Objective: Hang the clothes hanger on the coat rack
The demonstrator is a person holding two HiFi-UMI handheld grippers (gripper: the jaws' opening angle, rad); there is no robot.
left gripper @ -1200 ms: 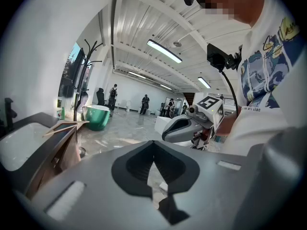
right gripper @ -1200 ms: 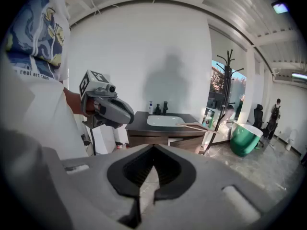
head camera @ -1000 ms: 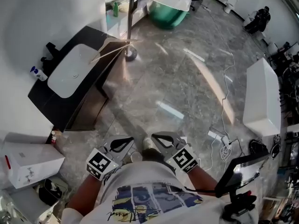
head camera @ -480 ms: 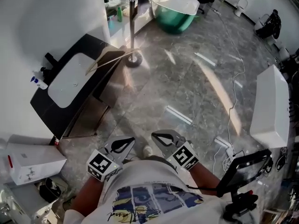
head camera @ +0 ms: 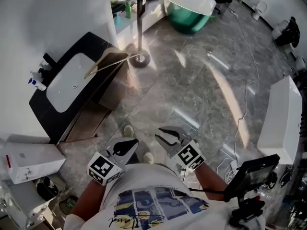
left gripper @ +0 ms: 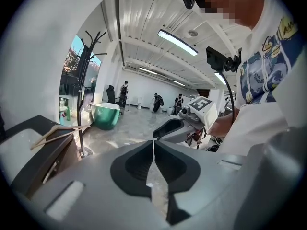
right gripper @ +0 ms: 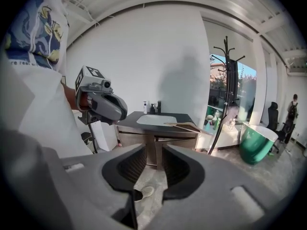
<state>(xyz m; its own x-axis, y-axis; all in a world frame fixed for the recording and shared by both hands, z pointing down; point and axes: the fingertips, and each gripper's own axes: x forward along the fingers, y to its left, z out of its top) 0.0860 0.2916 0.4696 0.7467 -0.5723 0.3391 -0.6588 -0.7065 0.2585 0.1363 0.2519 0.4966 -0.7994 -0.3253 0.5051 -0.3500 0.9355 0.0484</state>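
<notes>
Hanger (head camera: 106, 66) of pale wood, triangular, rests on glossy black vanity (head camera: 86, 43).

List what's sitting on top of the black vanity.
On the vanity: a wooden hanger at the end nearest the coat rack pole, a white basin, bottles by the wall. The counter under the hanger is covered.

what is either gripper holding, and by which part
Nothing: left gripper shut and empty, right gripper opening, empty; the hanger lies on the vanity.

One hanger (head camera: 108, 66), one coat rack (head camera: 139, 23)
</notes>
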